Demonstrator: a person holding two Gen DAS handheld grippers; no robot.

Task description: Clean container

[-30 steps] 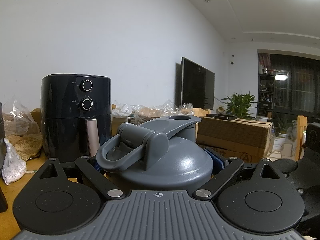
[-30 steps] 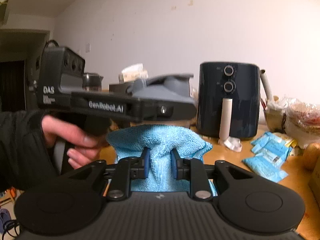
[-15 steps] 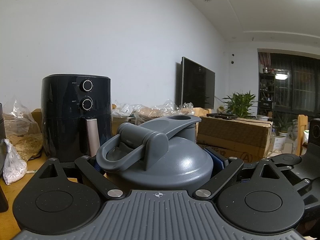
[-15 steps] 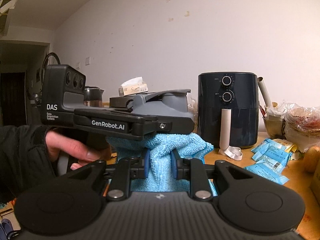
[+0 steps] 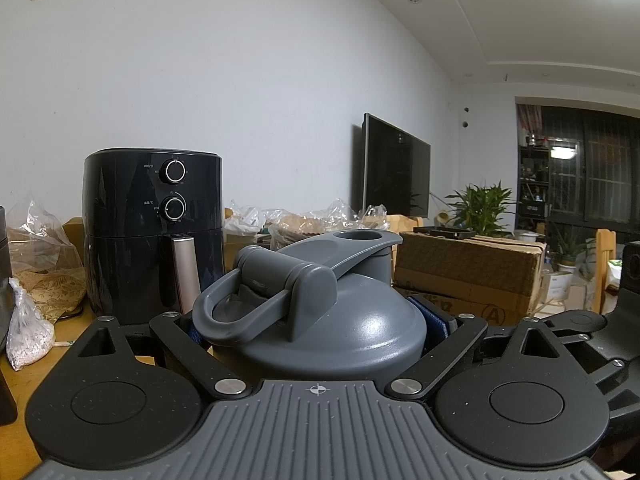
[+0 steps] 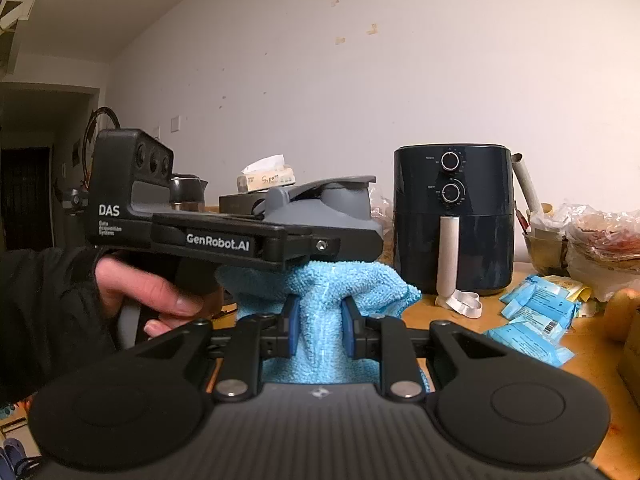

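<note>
The container is a bottle with a grey flip-top lid (image 5: 320,316) and a carry loop. My left gripper (image 5: 320,324) is shut on it just below the lid, its blue pads on both sides. In the right wrist view the lid (image 6: 328,208) shows above the left gripper's body (image 6: 216,236). My right gripper (image 6: 318,326) is shut on a light blue microfibre cloth (image 6: 320,300), which is pressed against the container under the left gripper. The container's body is hidden by the cloth and the grippers.
A black air fryer (image 5: 152,236) (image 6: 454,220) stands on the wooden table (image 6: 592,364). Blue packets (image 6: 536,320) lie at right. Plastic bags (image 5: 36,248), a cardboard box (image 5: 468,276), a tissue box (image 6: 266,176), a TV and a plant stand around.
The right gripper with the cloth has dropped slightly and come closer under the left gripper. The left gripper and the container have hardly moved.
</note>
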